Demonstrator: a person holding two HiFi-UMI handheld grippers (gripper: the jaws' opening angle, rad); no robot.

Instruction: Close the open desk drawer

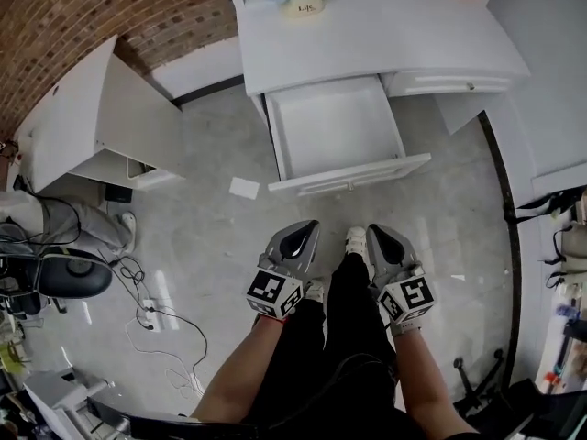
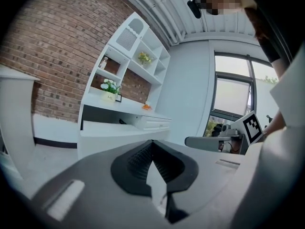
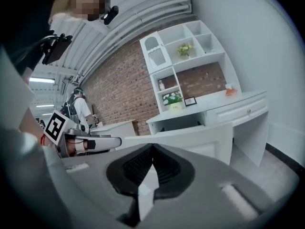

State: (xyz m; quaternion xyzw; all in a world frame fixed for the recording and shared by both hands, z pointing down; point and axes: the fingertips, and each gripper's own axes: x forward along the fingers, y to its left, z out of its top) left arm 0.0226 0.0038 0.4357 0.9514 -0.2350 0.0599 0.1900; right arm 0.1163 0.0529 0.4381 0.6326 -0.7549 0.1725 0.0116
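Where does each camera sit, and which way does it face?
Head view: on the head, facing steeply down at the open drawer; left tool, right tool, forearms, legs show.
Left gripper view: on the left tool, facing the desk along shut jaws; right tool at right.
Right gripper view: on the right tool, likewise; left tool at left.
All share the drawer.

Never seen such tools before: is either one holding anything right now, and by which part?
Nothing. The left hand-held gripper and right hand-held gripper both have jaws shut and empty, apart from the open drawer.
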